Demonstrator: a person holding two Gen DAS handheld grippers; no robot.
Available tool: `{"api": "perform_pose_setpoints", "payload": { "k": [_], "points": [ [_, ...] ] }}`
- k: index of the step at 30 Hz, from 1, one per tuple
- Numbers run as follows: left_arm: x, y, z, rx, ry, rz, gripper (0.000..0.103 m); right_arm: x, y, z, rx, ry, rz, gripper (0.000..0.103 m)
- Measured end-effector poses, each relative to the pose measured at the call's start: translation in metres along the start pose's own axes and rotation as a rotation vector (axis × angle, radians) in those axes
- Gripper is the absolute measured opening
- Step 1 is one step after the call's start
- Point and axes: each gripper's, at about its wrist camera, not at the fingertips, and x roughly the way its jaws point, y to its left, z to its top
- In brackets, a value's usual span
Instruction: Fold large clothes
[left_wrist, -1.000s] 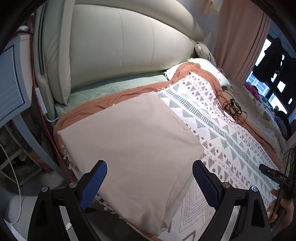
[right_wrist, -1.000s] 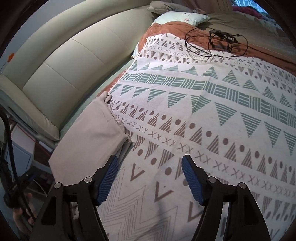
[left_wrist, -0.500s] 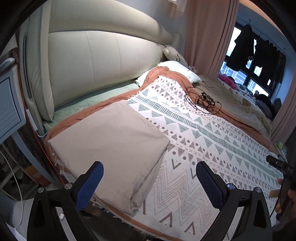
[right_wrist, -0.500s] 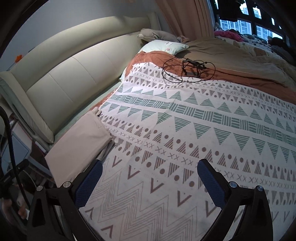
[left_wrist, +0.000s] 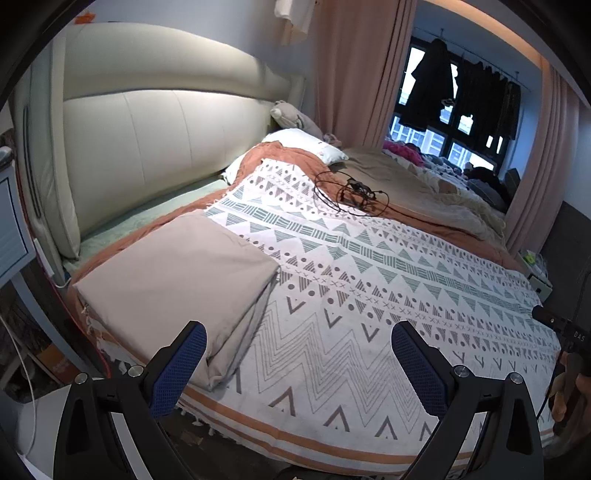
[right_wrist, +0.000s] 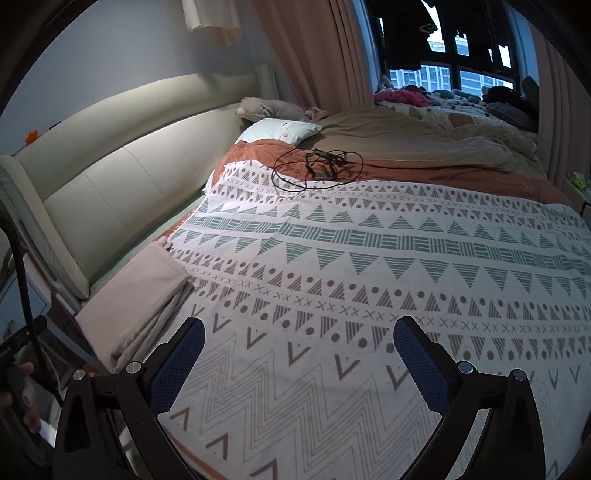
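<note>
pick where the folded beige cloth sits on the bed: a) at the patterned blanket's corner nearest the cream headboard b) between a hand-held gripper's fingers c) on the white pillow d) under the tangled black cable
a: the folded beige cloth lies flat at the corner of the white patterned blanket beside the cream padded headboard, well apart from the tangled black cable and the white pillow.

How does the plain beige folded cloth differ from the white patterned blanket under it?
The plain beige folded cloth is unpatterned, the white patterned blanket carries triangles and zigzags. The cloth is folded into a compact rectangle; the blanket lies spread wide. Both lie flat on the bed, untouched.
</note>
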Motion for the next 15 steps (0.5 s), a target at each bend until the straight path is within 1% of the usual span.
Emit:
{"api": "perform_pose_setpoints", "payload": {
  "k": [2,8,15],
  "points": [
    [-0.011,-0.01,-0.008,0.027,-0.031,-0.002,0.101,-0.014,-0.006,-0.014,0.016,-0.011,-0.014,0.102],
    [-0.043,-0.031,-0.034,0.084,-0.077,-0.044,0.101,-0.054,-0.016,-0.055,0.021,-0.06,-0.076,0.102],
    [-0.082,-0.043,-0.069,0.117,-0.103,-0.093,0.101,-0.112,-0.013,-0.099,0.033,-0.147,-0.109,0.102]
  ]
}}
